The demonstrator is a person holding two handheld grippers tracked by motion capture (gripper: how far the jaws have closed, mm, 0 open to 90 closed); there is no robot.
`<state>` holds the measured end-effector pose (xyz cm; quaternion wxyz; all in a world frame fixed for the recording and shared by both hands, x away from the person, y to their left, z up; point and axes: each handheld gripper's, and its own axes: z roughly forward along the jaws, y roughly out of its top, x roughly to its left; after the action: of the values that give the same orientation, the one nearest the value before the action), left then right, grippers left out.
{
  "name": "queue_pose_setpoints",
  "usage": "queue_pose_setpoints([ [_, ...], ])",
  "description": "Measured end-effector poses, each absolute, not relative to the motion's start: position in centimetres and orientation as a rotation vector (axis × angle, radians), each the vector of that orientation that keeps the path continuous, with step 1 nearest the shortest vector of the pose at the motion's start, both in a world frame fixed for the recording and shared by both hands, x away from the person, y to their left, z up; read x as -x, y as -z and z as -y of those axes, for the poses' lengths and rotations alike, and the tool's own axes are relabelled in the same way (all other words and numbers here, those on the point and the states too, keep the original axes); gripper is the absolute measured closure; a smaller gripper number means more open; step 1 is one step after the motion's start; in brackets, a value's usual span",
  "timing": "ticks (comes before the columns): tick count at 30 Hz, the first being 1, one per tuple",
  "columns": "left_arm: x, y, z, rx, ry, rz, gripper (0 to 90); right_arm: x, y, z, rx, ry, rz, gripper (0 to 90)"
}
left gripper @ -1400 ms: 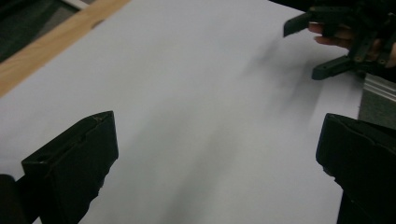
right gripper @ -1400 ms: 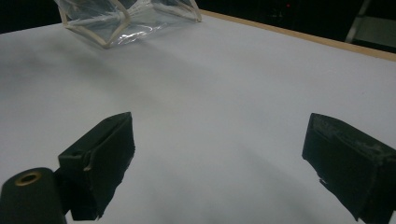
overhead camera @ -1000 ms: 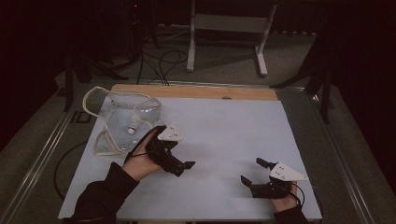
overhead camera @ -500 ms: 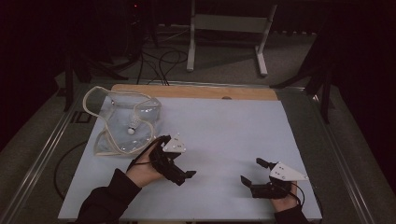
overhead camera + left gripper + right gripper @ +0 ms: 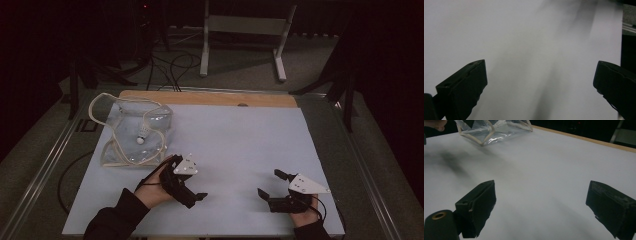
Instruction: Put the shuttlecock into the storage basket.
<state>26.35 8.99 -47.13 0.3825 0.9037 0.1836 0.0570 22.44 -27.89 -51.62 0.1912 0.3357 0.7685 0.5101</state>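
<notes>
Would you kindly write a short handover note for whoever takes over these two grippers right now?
Left gripper: open, holding nothing, near the table's front edge, just short of the clear bag.
Right gripper: open, holding nothing, at the front right of the table.
Clear bag: lies at the table's back left, with a small white thing inside, possibly a shuttlecock.
Done: the white thing sits in the bag.
Left: I cannot tell; probably nothing but parking the grippers.

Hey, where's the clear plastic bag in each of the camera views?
High view: the clear plastic bag lies at the table's far left, beyond the left gripper.
Left gripper view: not in it.
Right gripper view: the bag sits at the top left edge.
Shared landmark: the pale table top.
</notes>
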Motion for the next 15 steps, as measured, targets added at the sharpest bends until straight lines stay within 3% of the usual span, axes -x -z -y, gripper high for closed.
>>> queue_pose_setpoints([
  [15,-25.1,49.3,-11.3,-2.274,-0.140,-0.466,0.2,-22.4,51.6,27.8,-0.943,-1.431,-2.159,9.1],
])
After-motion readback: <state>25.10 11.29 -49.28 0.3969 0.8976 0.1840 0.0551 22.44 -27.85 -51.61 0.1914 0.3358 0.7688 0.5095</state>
